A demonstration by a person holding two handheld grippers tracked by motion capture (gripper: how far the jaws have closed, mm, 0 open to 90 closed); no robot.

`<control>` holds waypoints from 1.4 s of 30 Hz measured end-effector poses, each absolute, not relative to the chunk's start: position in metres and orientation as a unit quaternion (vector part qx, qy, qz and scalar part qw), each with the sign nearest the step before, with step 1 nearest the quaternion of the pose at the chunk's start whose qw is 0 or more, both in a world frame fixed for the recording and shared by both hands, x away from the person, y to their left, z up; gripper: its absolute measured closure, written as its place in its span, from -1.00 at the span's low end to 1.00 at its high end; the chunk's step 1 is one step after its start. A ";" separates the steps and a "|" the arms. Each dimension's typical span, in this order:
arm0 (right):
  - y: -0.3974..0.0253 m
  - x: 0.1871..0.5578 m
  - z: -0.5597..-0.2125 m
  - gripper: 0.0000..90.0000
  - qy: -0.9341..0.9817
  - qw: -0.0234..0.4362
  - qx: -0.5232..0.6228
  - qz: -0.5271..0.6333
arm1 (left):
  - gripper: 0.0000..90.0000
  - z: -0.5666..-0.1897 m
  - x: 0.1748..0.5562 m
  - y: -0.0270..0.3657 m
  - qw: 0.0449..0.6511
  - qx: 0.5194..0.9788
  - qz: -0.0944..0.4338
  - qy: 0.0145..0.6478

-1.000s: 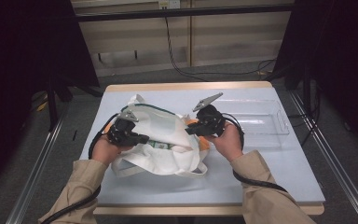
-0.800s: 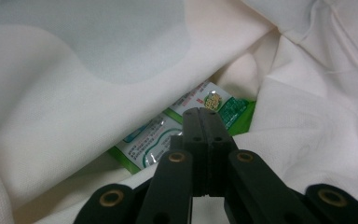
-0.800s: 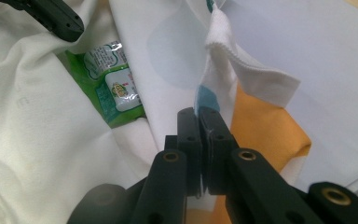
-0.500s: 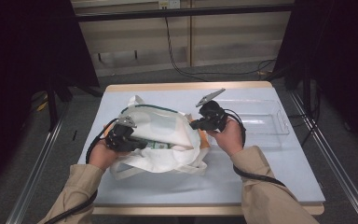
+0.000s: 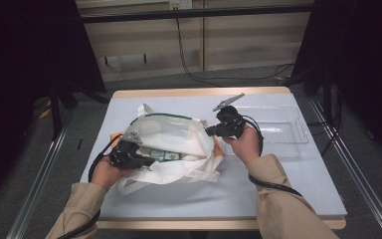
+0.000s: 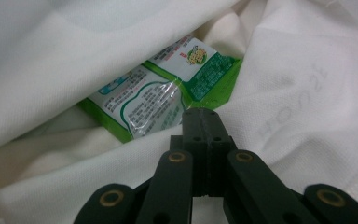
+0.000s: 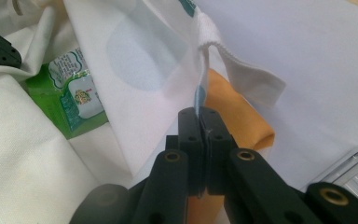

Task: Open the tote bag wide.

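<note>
With both grippers' jaws closed on the cloth bag (image 5: 179,144), its mouth is held open; next, release one gripper and grasp the green packet (image 6: 163,98) just beyond the left gripper (image 6: 204,116), while the right gripper (image 7: 199,116) keeps the rim.

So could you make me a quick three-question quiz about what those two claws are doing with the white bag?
1. True or false: the right claw is shut on the white bag's edge.
2. What colour is the packet in the bag's mouth? A red, B green, C blue.
3. Fill in: the clear tray lies on the table's ____ side.

Key: 1 true. 2 B. 3 right, beside the right claw's hand.
</note>
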State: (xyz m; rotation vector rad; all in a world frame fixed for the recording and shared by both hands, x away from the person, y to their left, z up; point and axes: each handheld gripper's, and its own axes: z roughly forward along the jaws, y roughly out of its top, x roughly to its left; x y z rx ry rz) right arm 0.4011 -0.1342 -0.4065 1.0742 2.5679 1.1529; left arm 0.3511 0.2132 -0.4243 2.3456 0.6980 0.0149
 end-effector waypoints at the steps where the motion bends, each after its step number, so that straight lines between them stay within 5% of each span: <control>1: -0.135 0.401 -0.407 0.96 0.851 0.065 0.354 0.383 | 1.00 -0.426 0.350 0.214 0.339 0.900 0.008 0.273; 5: -0.135 0.401 -0.408 0.94 0.850 0.062 0.353 0.387 | 1.00 -0.429 0.349 0.217 0.342 0.898 0.008 0.277; 13: -0.133 0.397 -0.401 0.51 0.843 0.078 0.362 0.391 | 1.00 -0.424 0.351 0.214 0.338 0.899 0.019 0.279; 25: -0.130 0.391 -0.386 0.45 0.843 0.083 0.348 0.401 | 1.00 -0.420 0.354 0.208 0.333 0.899 0.021 0.283; 28: -0.127 0.388 -0.382 0.49 0.846 0.081 0.339 0.403 | 1.00 -0.418 0.356 0.207 0.337 0.897 0.025 0.285; 36: -0.116 0.386 -0.386 0.98 0.859 0.064 0.310 0.403 | 1.00 -0.417 0.360 0.204 0.335 0.894 0.042 0.294; 42: -0.106 0.386 -0.392 1.00 0.866 0.051 0.298 0.399 | 1.00 -0.419 0.362 0.203 0.336 0.893 0.040 0.298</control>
